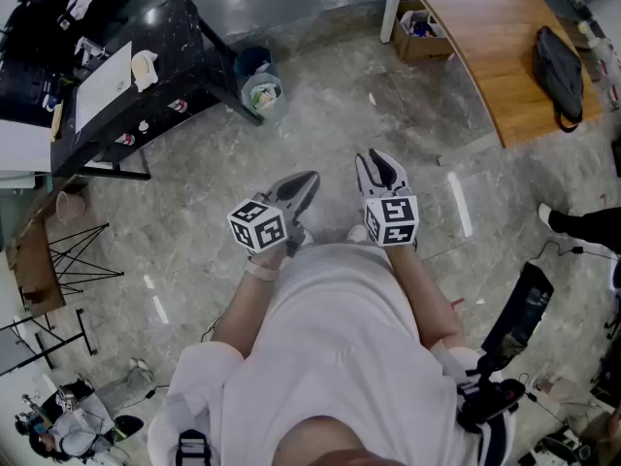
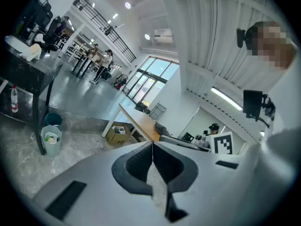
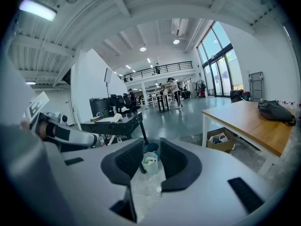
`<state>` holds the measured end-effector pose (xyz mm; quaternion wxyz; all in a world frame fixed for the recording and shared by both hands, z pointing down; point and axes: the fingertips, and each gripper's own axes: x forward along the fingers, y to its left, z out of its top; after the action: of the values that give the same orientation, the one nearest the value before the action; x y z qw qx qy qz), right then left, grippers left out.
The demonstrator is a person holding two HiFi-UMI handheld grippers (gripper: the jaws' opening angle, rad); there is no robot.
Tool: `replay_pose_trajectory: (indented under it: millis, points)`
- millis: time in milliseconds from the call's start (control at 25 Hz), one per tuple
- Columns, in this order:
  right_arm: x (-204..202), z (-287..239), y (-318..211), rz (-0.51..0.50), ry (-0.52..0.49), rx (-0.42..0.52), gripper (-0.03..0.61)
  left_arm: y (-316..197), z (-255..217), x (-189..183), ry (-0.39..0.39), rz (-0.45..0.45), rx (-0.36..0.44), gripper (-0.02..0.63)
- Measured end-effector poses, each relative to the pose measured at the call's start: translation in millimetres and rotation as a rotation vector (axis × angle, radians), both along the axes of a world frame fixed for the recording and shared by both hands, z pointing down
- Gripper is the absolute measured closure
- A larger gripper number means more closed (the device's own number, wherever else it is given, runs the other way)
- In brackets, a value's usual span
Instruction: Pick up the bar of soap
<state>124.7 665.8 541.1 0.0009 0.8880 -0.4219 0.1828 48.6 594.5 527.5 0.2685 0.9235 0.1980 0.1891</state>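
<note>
Person stands on the grey stone floor (image 1: 320,115) w/ both grippers held close in front of the torso, well apart from any furniture. Left gripper (image 1: 310,180): jaws fully together, tips touching, nothing betw. them. Right gripper (image 1: 380,160): jaws drawn in to a narrow slit, empty; only floor and a bin (image 1: 260,90) show through it. Black counter (image 1: 184,37) sits far off to the upper left, w/ a white board and a cream lump (image 1: 144,69) on top. Can't tell if that lump is the soap; too small. Bin stands just beside the counter's leg. A curved wooden counter (image 1: 485,37) at upper right carries a black bag (image 1: 560,71).
</note>
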Motion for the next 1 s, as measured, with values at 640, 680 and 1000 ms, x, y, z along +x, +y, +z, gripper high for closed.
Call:
replay_pose_trajectory:
  millis: [640, 680, 1000]
  points:
    - [-60.8, -6.2, -120.8, -0.272, 0.007, -0.011, 0.459, -107.2, -6.9, -78.7, 0.002, -0.300, -0.007, 0.604]
    - [-66.8, -6.3, -131.2, -0.295, 0.007, -0.012, 0.459, -115.9, -6.8, -86.7, 0.000, -0.324, -0.007, 0.604]
    - [-101.5, -5.6, -181.9, -0.462, -0.003, -0.012, 0.460, -166.8, -1.3, -131.5, -0.024, -0.521, -0.015, 0.604]
